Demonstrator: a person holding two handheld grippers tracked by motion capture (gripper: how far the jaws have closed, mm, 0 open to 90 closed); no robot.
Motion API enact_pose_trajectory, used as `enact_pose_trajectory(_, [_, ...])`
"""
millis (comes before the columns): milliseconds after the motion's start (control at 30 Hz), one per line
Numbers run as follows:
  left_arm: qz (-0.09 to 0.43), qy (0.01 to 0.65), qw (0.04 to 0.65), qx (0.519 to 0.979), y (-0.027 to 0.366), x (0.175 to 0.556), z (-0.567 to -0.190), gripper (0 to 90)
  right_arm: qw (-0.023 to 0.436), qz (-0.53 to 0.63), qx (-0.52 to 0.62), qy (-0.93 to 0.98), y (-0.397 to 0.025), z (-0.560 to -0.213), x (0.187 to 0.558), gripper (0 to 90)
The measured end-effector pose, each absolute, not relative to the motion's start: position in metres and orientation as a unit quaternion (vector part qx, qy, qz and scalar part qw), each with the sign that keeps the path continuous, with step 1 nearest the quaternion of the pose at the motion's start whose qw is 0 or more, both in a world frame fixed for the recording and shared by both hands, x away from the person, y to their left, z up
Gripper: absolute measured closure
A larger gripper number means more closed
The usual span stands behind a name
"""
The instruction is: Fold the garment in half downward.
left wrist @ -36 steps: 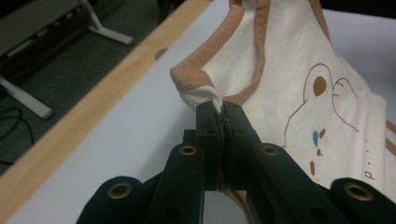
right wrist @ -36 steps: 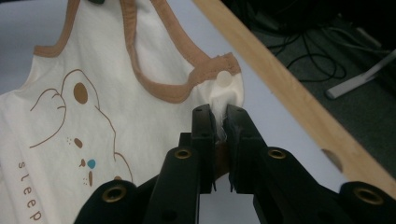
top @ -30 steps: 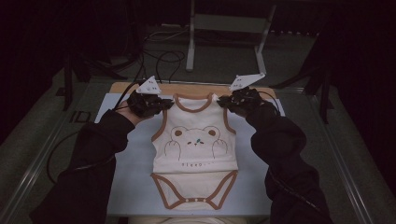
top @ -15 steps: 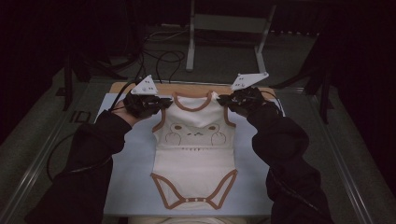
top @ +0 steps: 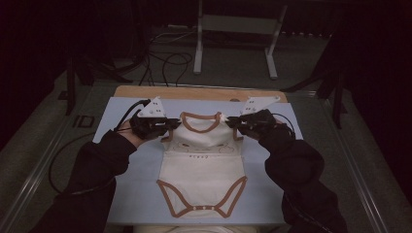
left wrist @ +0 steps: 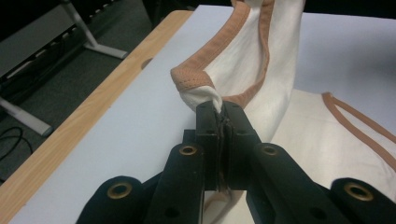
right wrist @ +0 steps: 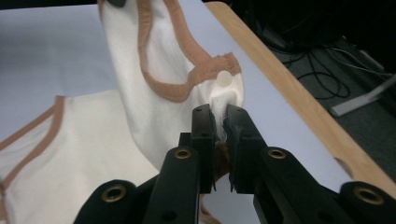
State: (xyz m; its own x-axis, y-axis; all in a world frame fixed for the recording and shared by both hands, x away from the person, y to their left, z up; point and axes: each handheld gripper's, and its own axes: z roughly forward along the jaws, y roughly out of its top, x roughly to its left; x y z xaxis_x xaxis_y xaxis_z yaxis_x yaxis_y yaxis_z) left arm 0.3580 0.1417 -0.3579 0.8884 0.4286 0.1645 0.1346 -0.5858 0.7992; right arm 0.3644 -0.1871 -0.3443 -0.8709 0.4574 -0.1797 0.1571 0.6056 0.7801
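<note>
Bodysuit (top: 201, 170) lies mid-mat (top: 121, 194), crotch toward the near edge, top lifted and folding over so the printed face is half hidden. Left gripper (top: 167, 124) and right gripper (top: 232, 121) each clamp tight on a shoulder strap near the far edge.

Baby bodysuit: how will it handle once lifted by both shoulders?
The baby bodysuit is probably floppy: it drapes and creases between the left gripper and right gripper. Likely light: small pinches of cloth hold it. Its lower half would probably hang.

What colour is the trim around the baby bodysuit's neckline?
Light brown trim on the cream cotton bodysuit, clearest in the left gripper view.
</note>
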Motion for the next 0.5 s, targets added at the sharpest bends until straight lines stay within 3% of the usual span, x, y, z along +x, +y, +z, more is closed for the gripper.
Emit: enact_pose_trajectory(500, [0.159, 0.141, 0.427, 0.879, 0.142, 0.330, -0.372, 87.1, 0.160, 0.411, 0.163, 0.883, -0.192, -0.368, 0.335, 82.8])
